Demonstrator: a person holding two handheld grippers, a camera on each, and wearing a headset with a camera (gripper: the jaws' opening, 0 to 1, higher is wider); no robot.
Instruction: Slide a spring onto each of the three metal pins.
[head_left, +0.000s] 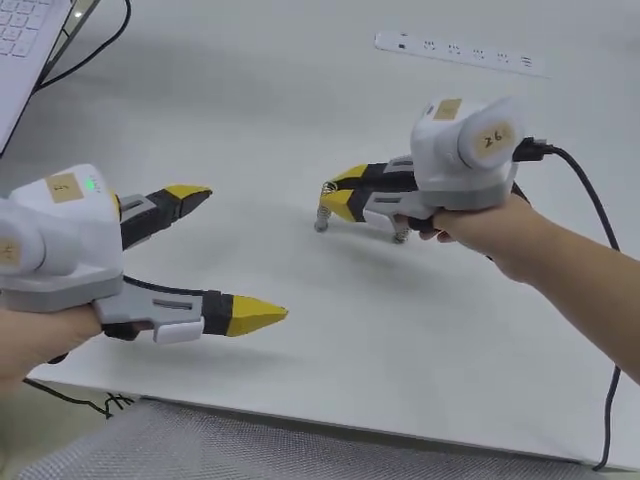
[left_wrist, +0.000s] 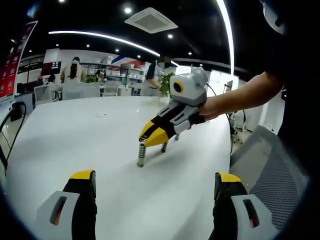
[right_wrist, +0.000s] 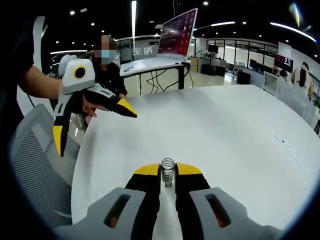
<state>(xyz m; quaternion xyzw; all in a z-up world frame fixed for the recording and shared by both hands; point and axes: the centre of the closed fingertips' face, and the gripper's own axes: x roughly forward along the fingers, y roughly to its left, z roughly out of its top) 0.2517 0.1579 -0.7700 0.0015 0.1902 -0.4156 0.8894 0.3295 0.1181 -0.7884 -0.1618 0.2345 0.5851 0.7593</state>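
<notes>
My right gripper is shut on a small coil spring, which hangs upright from its yellow tips with its lower end at the white table. In the right gripper view the spring shows end-on between the closed jaws of the right gripper. A second short upright spring or pin stands under that gripper's body; from the left gripper view it stands just behind the held spring. My left gripper hovers at the near left, open wide and holding nothing, apart from the springs.
A white power strip lies at the far edge and a laptop sits at the far left corner. A black cable trails from the right gripper. The table's front edge runs just above a grey mesh chair.
</notes>
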